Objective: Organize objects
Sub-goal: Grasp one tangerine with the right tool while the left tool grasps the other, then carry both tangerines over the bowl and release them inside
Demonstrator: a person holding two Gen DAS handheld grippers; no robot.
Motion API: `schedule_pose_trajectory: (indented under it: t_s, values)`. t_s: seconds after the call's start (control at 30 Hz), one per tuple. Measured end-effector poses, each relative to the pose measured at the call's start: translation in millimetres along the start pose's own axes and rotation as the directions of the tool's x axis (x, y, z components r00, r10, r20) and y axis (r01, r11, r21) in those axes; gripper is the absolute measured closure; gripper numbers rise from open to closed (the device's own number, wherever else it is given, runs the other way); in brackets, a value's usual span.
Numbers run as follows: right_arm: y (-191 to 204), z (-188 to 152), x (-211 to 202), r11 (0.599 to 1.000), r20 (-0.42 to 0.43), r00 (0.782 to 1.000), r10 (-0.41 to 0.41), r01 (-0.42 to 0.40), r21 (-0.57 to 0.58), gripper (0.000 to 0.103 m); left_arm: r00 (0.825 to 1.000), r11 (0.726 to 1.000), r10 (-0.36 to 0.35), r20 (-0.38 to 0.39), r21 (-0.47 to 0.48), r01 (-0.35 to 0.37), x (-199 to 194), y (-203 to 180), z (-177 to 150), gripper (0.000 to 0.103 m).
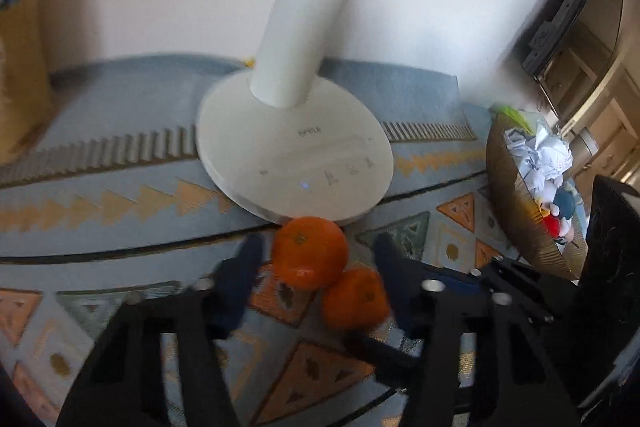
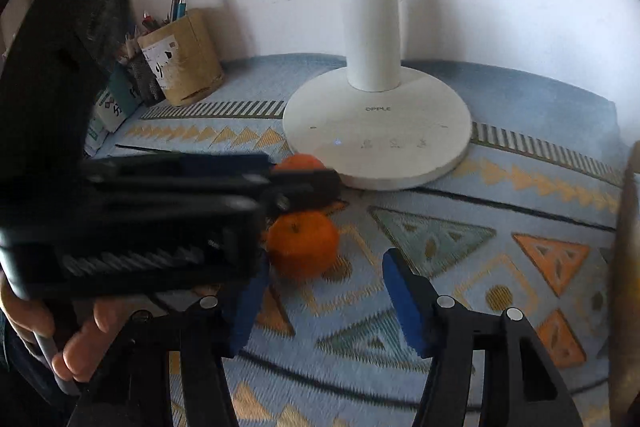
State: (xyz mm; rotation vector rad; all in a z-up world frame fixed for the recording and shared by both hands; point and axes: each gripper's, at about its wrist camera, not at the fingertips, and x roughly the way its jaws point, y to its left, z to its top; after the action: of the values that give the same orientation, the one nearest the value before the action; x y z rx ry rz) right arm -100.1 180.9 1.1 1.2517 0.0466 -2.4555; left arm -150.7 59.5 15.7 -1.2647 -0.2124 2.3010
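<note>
**A:** Oranges, two of them, sit touching each other on the patterned tablecloth [image 1: 120, 227], right at the rim of the lamp base [image 1: 296, 147]. Anyone see trouble coming?

**B:** Yeah, the lamp's the big one. The far orange [image 1: 310, 251] is up against the base, so a shove forward could jam the fruit or nudge the lamp. The left tongs [image 1: 318, 245] are partly open around that orange, and the pads aren't squeezing it as far as I can tell. The near orange [image 1: 356, 301] sits beside one finger and could get knocked rolling. The right tongs [image 2: 326, 261] are partly open too, holding nothing, with the near orange just past their tips. Both tools are crowded together, so they might clash

**A:** And the fruit itself?

**B:** Round, bright, smooth skin, with a small dark stem dimple on top. Probably slippery
</note>
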Motion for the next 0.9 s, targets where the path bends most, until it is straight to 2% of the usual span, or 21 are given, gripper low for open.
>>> schedule_pose_trajectory:
  t_s: [0.03, 0.07, 0.1, 0.13, 0.17, 0.27, 0.4, 0.57, 0.7, 0.8, 0.87, 0.9]
  values:
    - [1, 1, 2, 1.0, 0.006, 1.0, 0.008, -0.008, 0.001, 0.045, 1.0, 1.0, -0.005, 0.001, -0.006, 0.005, 2, 1, -2, 0.06]
    - [3, 2, 3, 1.0, 0.008, 1.0, 0.004, -0.004, -0.005, 0.05, 1.0, 1.0, -0.005, 0.004, -0.011, 0.005, 2, 3, -3, 0.066]
    - [7, 3, 5, 1.0, 0.004, 1.0, -0.005, 0.005, -0.02, 0.054, 1.0, 1.0, -0.011, 0.01, -0.02, 0.011, 2, 5, -5, 0.066]
    - [10, 3, 6, 1.0, 0.004, 1.0, -0.001, 0.001, -0.031, 0.063, 1.0, 0.999, -0.025, 0.013, -0.034, 0.026, 1, 8, -5, 0.066]
    - [14, 3, 7, 0.999, 0.007, 1.0, 0.003, -0.003, -0.047, 0.066, 0.999, 0.998, -0.035, 0.015, -0.051, 0.036, 2, 10, -5, 0.067]
    - [19, -1, 3, 0.997, 0.017, 1.0, -0.025, 0.026, -0.073, 0.067, 0.999, 0.998, -0.029, 0.021, -0.058, 0.03, -3, 11, -6, 0.067]
    - [9, -12, -23, 1.0, 0.032, 0.999, -0.002, 0.003, -0.031, 0.067, 0.999, 0.999, -0.023, 0.04, -0.036, 0.025, -21, -6, -12, 0.067]
    - [-8, -32, -96, 1.0, 0.128, 0.992, -0.02, 0.019, 0.003, 0.067, 0.992, 0.997, -0.071, 0.1, 0.039, 0.067, -56, -61, -12, 0.067]
    - [-43, -35, -171, 0.996, 0.24, 0.967, -0.086, 0.077, 0.05, 0.067, 0.978, 0.986, -0.13, 0.165, 0.128, 0.11, -78, -128, 0, 0.067]
    - [-83, -36, -221, 0.981, 0.313, 0.932, -0.184, 0.153, 0.122, 0.067, 0.965, 0.972, -0.18, 0.19, 0.183, 0.145, -81, -175, 6, 0.067]
    - [-119, -41, -250, 0.955, 0.338, 0.901, -0.272, 0.211, 0.207, 0.067, 0.96, 0.963, -0.207, 0.189, 0.212, 0.166, -74, -202, 9, 0.067]
    - [-131, -43, -257, 0.947, 0.338, 0.895, -0.292, 0.222, 0.231, 0.067, 0.957, 0.957, -0.222, 0.184, 0.227, 0.179, -66, -218, 9, 0.067]
